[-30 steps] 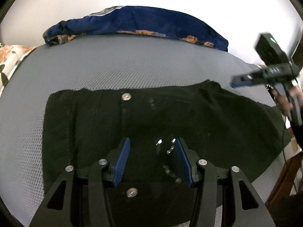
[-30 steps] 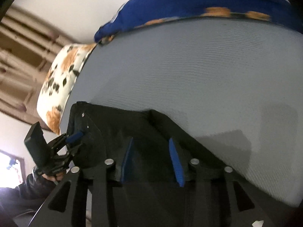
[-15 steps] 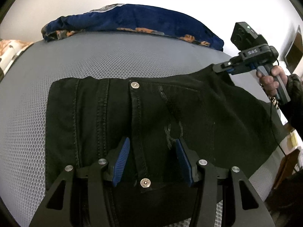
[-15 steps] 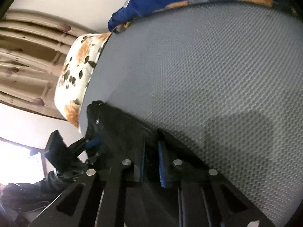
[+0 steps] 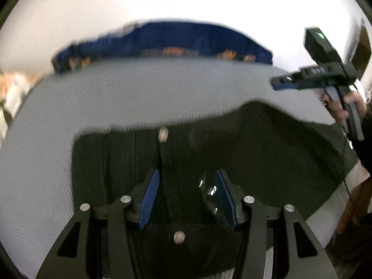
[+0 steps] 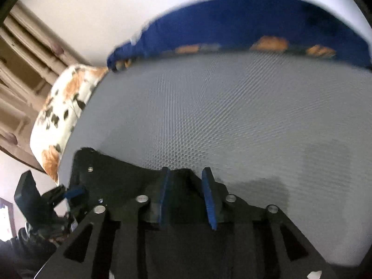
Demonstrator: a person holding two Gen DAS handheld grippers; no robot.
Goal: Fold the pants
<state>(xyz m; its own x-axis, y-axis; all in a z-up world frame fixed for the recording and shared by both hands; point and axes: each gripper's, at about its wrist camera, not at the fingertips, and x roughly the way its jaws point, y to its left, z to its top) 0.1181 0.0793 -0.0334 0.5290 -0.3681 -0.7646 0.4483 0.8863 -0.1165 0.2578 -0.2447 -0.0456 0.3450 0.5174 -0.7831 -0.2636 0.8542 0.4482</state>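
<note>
Black pants (image 5: 255, 144) lie folded on a grey mesh bed cover (image 5: 139, 93), with a metal button (image 5: 163, 137) at the far waistband edge. My left gripper (image 5: 186, 186) is open, its blue pads either side of the fly seam, just above the cloth. My right gripper (image 6: 187, 186) is open over the pants' far edge (image 6: 130, 181); it also shows in the left wrist view (image 5: 290, 82), lifted above the right end of the pants. The left gripper shows in the right wrist view (image 6: 74, 193) at the pants' left end.
A blue blanket with orange print (image 5: 162, 44) lies along the far side of the bed. A floral pillow (image 6: 62, 114) sits at the left end. A wooden headboard (image 6: 21, 74) stands behind it. The bed edge drops off at the right (image 5: 344, 197).
My right gripper opened, let go of the pants and lifted off them. My left gripper stayed open over the fly and pulled up and back a little. The view is blurred by motion.
</note>
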